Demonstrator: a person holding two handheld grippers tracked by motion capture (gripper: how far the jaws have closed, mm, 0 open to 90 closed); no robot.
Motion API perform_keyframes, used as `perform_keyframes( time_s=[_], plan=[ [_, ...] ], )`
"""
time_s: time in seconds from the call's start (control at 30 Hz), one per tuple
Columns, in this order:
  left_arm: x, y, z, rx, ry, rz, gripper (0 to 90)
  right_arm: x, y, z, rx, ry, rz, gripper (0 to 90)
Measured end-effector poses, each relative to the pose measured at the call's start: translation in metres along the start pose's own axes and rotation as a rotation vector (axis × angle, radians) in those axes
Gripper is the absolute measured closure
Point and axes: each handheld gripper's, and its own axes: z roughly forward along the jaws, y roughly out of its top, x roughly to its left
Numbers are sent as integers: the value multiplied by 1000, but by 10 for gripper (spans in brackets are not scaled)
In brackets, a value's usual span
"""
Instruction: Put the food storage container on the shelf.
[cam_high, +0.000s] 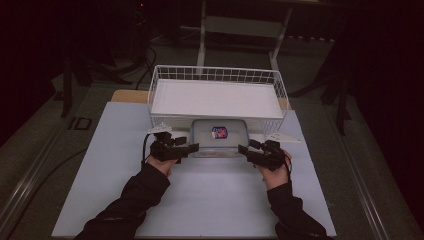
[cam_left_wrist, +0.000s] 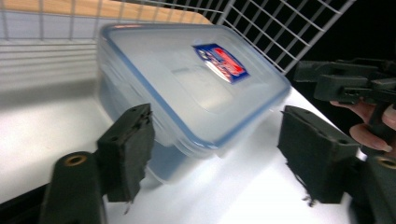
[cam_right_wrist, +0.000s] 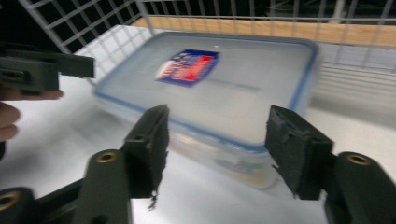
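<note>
While both grippers flank it, a lidded box (cam_high: 219, 136) sits on the worktop (cam_high: 200, 195) against the front of a wire basket (cam_high: 218, 97).

Left gripper (cam_high: 192, 148) is at the box's 9 o'clock side and right gripper (cam_high: 243, 149) at its 3 o'clock side, each with jaws spread wide and holding nothing, each near a front corner of the box. A blue and red label (cam_high: 219, 132) marks the clear, blue-rimmed lid. The basket stands at 12 o'clock from the box.
</note>
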Motion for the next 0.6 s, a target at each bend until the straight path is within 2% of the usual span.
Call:
perform_keyframes(
  time_s=[0.03, 0.07, 0.13, 0.2, 0.3, 0.37, 0.47, 0.53, 0.6],
  plan=[
    [-2, -1, -2, 3, -7, 6, 190, 2, -1, 0, 2, 3, -1, 441],
    [-4, -3, -3, 12, -11, 20, 155, 4, -2, -1, -3, 5, -11, 517],
    [-7, -6, -8, 4, -7, 31, 146, 7, -5, -2, -16, 25, -4, 614],
    [-11, -10, -13, 8, 18, 48, 133, 10, -8, 1, 15, 52, 0, 673],
    [-14, -16, -19, 15, 19, 52, 14, 15, -13, 8, 57, 60, -22, 789],
    [-16, -20, -22, 11, 35, 67, 8, 19, -14, 13, 81, 62, -30, 866],
    [-17, -25, -25, 6, 30, 72, 4, 23, -13, 20, 100, 70, -47, 898],
    [-18, -28, -27, 9, 55, 85, 4, 25, -13, 25, 118, 87, -53, 898],
    [-17, -30, -28, 8, 50, 75, 4, 29, -13, 32, 133, 88, -67, 898]
  ],
)
